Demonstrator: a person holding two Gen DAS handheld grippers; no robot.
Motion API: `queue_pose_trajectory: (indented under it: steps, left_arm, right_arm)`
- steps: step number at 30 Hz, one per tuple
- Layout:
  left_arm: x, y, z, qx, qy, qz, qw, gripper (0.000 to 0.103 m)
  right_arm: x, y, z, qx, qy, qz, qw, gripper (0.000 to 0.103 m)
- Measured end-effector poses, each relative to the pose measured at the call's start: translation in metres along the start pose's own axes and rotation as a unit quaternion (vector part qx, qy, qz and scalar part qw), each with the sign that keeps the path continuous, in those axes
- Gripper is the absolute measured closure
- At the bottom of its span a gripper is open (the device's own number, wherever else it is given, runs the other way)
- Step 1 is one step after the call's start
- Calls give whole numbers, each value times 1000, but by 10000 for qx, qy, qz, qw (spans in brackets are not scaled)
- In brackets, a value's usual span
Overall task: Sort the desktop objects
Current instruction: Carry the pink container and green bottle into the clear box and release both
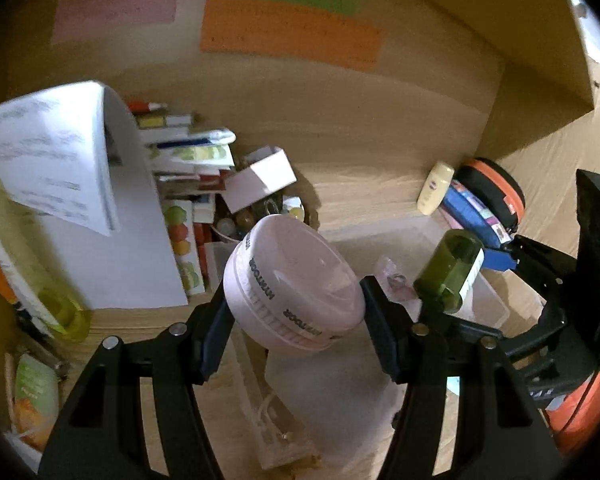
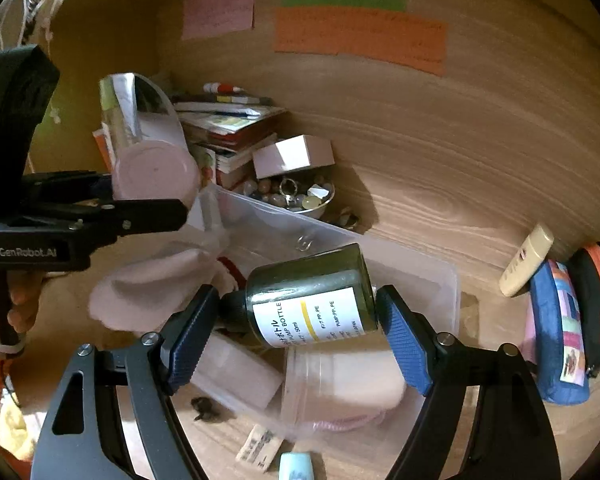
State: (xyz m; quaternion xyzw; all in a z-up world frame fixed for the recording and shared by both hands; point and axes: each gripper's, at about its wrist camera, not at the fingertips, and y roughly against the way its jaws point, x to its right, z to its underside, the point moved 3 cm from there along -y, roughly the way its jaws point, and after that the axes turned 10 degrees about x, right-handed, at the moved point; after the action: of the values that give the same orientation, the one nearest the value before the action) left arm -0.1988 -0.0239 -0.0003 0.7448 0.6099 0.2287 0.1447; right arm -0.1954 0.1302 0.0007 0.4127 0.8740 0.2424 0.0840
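My left tool (image 1: 296, 316) is clenched on the pink round case (image 1: 294, 286), held above the clear plastic bin (image 1: 488, 304). My right tool (image 2: 300, 328) grips the dark green pump bottle (image 2: 312, 296) sideways over the same bin on the wooden worktop (image 2: 440, 184).
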Motion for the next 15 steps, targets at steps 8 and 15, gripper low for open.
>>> queue_pose_trajectory:
  steps: [8,15]
  left_arm:
    - [3,-20,12,-321,68,166,9993,42]
    - [11,-13,11,-196,-60,300,9993,42]
  right_arm:
    - [-13,-15,4,-94,286,9,9995,25]
    - [-18,-21,11,-222,514,169,9983,25]
